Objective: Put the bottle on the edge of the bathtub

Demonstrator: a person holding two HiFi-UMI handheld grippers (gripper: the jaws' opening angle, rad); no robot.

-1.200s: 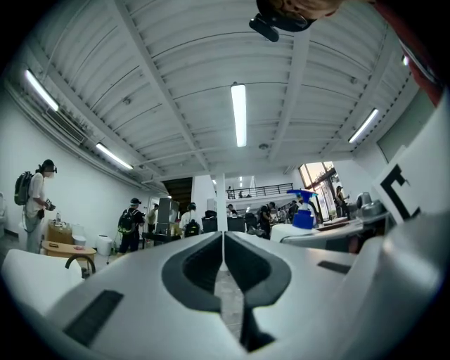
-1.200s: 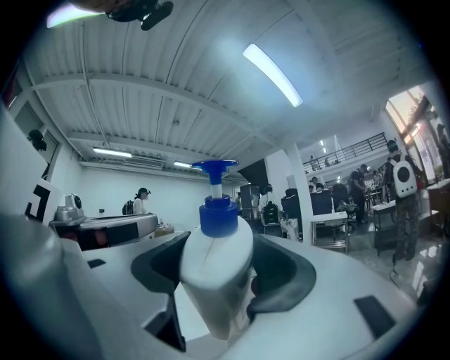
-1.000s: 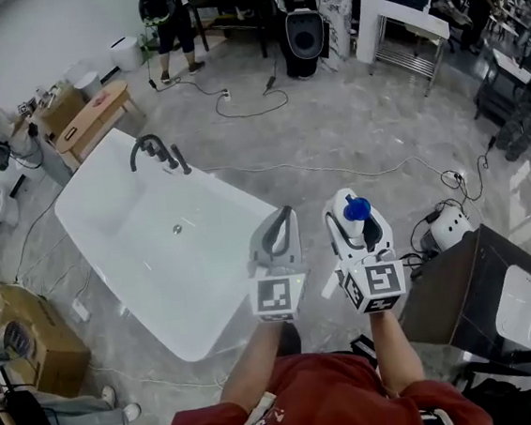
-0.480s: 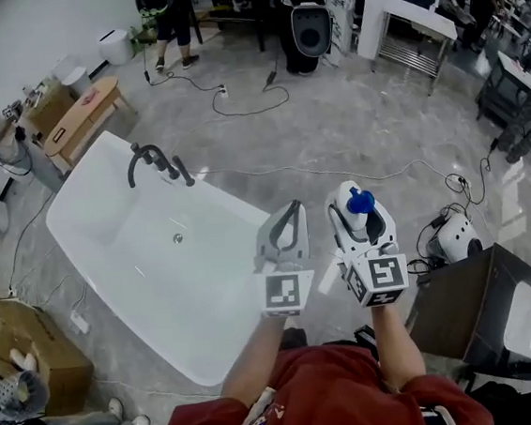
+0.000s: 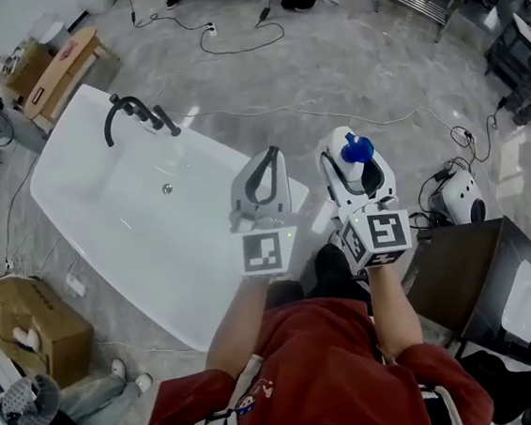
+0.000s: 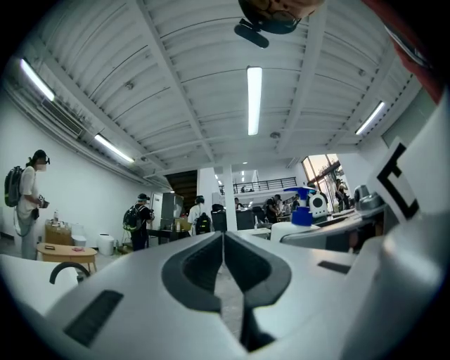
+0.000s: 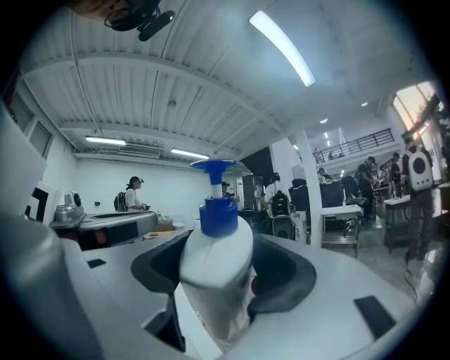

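Observation:
A white bottle with a blue pump top [image 5: 354, 150] stands upright between the jaws of my right gripper [image 5: 350, 162]. The right gripper view shows the pads pressed against the bottle [image 7: 214, 271] on both sides, so the gripper [image 7: 211, 295] is shut on it. My left gripper [image 5: 267, 155] is beside it, to the left, above the near right corner of the white bathtub [image 5: 207, 150]. Its jaws [image 6: 223, 242] meet with nothing between them. From the left gripper view the bottle [image 6: 301, 218] shows off to the right.
A dark faucet [image 5: 132, 112] stands on the tub's far rim. Cardboard boxes [image 5: 27, 321] sit left of the tub and a wooden bench [image 5: 57, 68] beyond it. A dark cabinet [image 5: 480, 279] and a white round device [image 5: 457, 198] are at right. Cables [image 5: 238, 40] cross the floor.
The view has tilted down and moved closer to the tub. Both grippers keep their pose and the bottle stays held in the right one.

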